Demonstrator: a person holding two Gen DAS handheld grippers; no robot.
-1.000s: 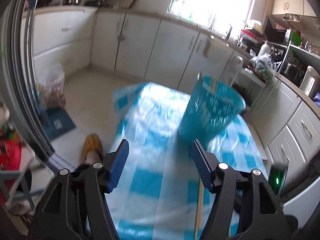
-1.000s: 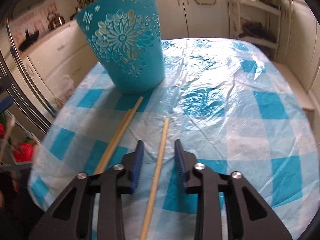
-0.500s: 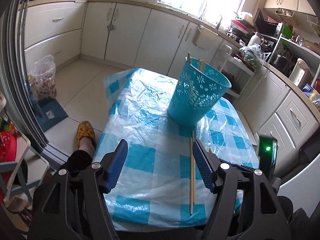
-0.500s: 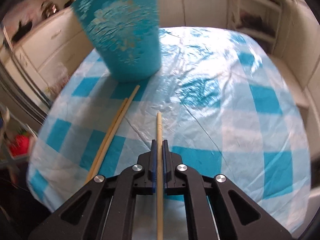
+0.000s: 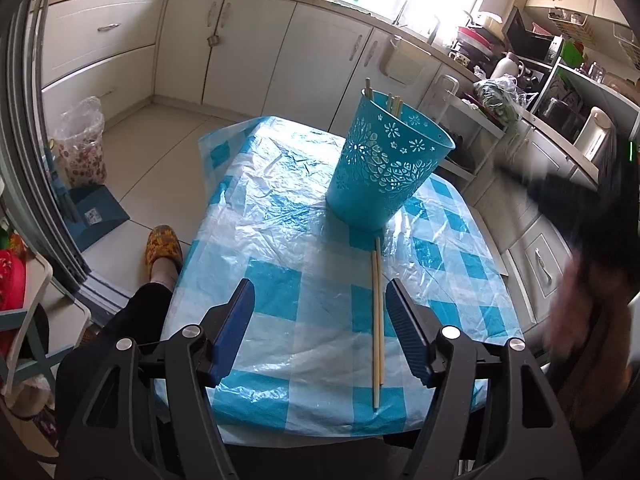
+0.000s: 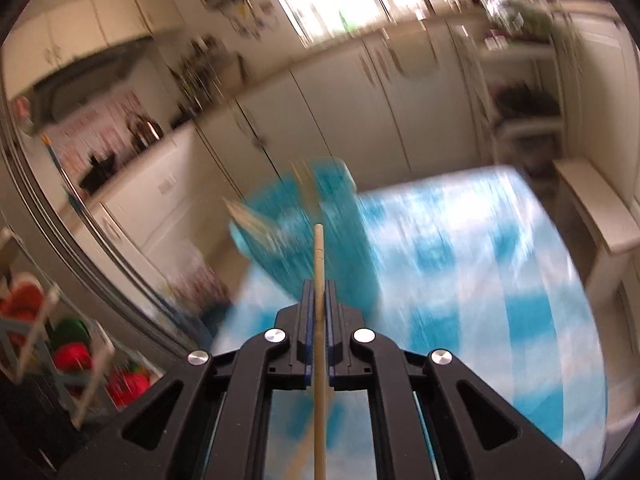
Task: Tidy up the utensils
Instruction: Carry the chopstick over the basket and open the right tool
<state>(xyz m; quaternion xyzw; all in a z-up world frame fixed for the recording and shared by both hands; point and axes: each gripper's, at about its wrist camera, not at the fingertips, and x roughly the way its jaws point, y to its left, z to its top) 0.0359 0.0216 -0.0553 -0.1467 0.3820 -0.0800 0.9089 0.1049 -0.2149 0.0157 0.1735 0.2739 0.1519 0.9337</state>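
Basket (image 5: 386, 172) blocked table (image 5: 280, 240) at 1 o'clock; two chopsticks (image 5: 377, 320) lay at 5 o'clock below it; 9 o'clock side clear.

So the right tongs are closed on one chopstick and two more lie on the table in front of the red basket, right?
Not quite: the basket is turquoise, as the left wrist view shows. The right tongs do clamp one chopstick, and two chopsticks lie before it.

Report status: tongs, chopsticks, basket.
Right tongs shut on one chopstick, off the table. Left tongs open, empty, over the two chopsticks lying on the table. Basket upright, several chopsticks already inside. Nothing in the way.
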